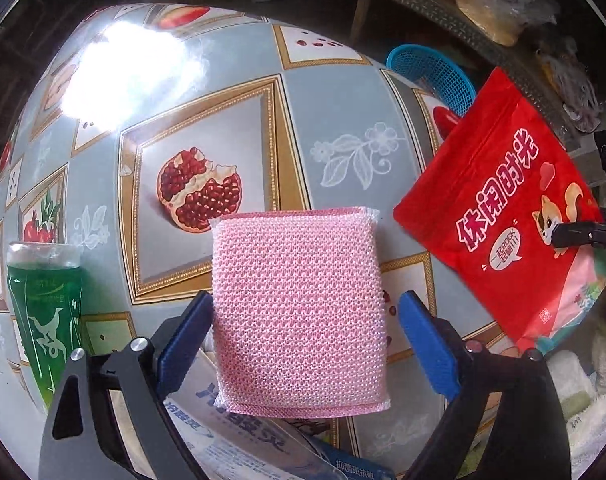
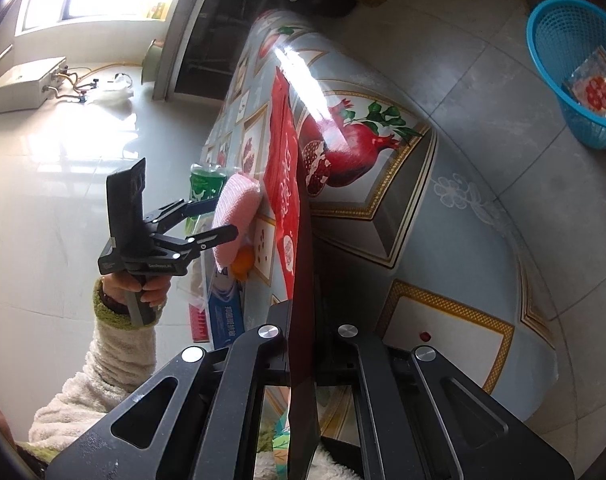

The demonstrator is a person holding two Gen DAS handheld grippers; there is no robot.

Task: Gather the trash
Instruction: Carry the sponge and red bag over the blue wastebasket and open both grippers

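Two pieces of trash sit in the grippers' reach: a pink sponge (image 1: 299, 312) and a red snack bag (image 1: 503, 216). The sponge lies between the blue pads of the left gripper (image 1: 303, 344), whose jaws are spread wide; the left pad sits at the sponge's edge, the right pad stands just apart from it. The right gripper (image 2: 303, 360) is pressed together on the near edge of the red bag, holding it upright over the right side of the table (image 1: 231, 120). A green bottle (image 1: 47, 316) stands to the left of the sponge, and a blue-and-white box (image 1: 239, 432) lies near, partly under it. On the floor beyond the table sits a blue basket (image 2: 559, 52) holding a wrapper (image 2: 595, 88).
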